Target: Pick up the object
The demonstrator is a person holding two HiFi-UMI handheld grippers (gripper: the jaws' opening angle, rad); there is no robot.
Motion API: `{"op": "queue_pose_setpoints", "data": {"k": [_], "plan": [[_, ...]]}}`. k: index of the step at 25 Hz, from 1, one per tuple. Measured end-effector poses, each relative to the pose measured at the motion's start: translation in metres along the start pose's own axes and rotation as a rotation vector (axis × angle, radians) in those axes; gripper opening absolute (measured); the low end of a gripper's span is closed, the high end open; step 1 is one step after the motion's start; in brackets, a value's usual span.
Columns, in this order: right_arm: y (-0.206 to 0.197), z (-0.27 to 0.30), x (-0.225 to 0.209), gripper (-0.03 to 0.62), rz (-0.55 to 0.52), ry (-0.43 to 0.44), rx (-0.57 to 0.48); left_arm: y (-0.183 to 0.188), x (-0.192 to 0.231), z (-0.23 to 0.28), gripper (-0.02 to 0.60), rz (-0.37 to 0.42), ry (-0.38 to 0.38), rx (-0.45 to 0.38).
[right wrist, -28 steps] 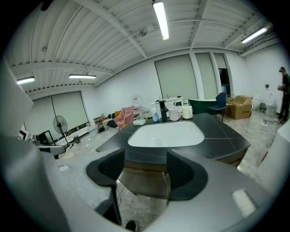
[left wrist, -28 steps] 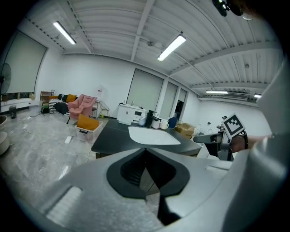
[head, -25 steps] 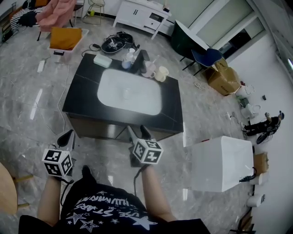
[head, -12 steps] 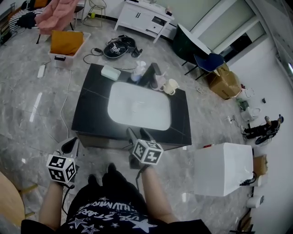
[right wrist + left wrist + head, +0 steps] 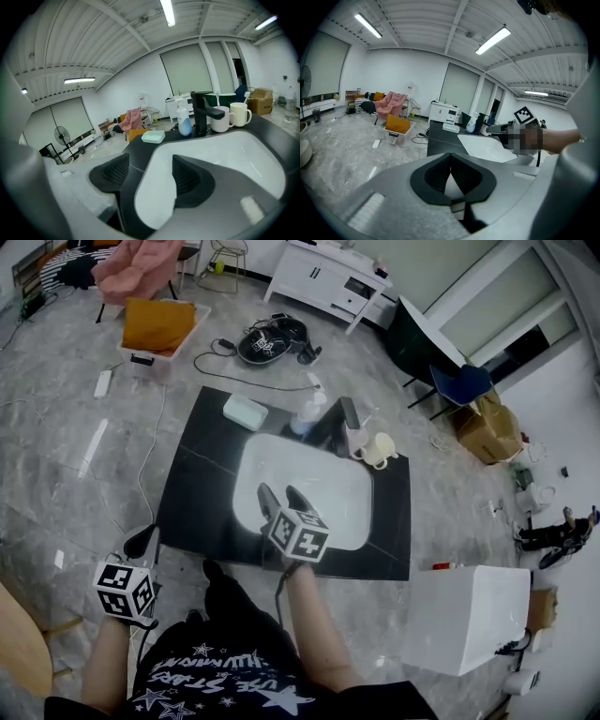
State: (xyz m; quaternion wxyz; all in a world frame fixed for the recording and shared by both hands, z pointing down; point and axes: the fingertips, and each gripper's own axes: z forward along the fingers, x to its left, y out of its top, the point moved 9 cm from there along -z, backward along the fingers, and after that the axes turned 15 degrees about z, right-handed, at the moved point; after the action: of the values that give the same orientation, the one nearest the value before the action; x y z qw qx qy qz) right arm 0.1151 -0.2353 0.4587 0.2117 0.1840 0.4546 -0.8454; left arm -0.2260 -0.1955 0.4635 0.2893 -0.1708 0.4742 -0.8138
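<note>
A black counter (image 5: 202, 493) holds a white sink basin (image 5: 328, 488). Along its back stand a pale green soap box (image 5: 246, 411), a blue-and-white bottle (image 5: 305, 416), a black faucet (image 5: 342, 418), a white cup (image 5: 356, 439) and a cream mug (image 5: 380, 451). My right gripper (image 5: 281, 498) hovers open over the basin's front rim, nothing between its fingers; its view shows the soap box (image 5: 153, 136), bottle (image 5: 183, 123) and mug (image 5: 241, 114) ahead. My left gripper (image 5: 141, 540) hangs shut and empty off the counter's front left corner.
A white box-like cabinet (image 5: 469, 615) stands right of the counter. Cables and a round black device (image 5: 272, 343) lie on the floor behind it, beside a bin with an orange cushion (image 5: 159, 326). A round wooden table edge (image 5: 14, 652) is at my left.
I have stepped closer to the counter. My right gripper has gone from in front of the counter's edge to over the basin's front rim. The left gripper stays low at the left.
</note>
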Motion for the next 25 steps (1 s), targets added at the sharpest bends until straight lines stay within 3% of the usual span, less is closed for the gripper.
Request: {"op": "queue_pose_setpoints", "data": {"k": [12,23,25], "plan": [[0.067,0.142,0.008,0.291,-0.043,0.023,0.1,0.035,0.036,0.079,0.009,-0.052,0.086,0.053],[0.082,0.219,-0.006,0.265,0.031,-0.04,0.13,0.037,0.057,0.114,0.009,-0.083,0.117,0.122],[0.085,0.227,-0.008,0.234,0.034,-0.068,0.134,0.039,0.06,0.119,0.009,-0.085,0.115,0.132]]}}
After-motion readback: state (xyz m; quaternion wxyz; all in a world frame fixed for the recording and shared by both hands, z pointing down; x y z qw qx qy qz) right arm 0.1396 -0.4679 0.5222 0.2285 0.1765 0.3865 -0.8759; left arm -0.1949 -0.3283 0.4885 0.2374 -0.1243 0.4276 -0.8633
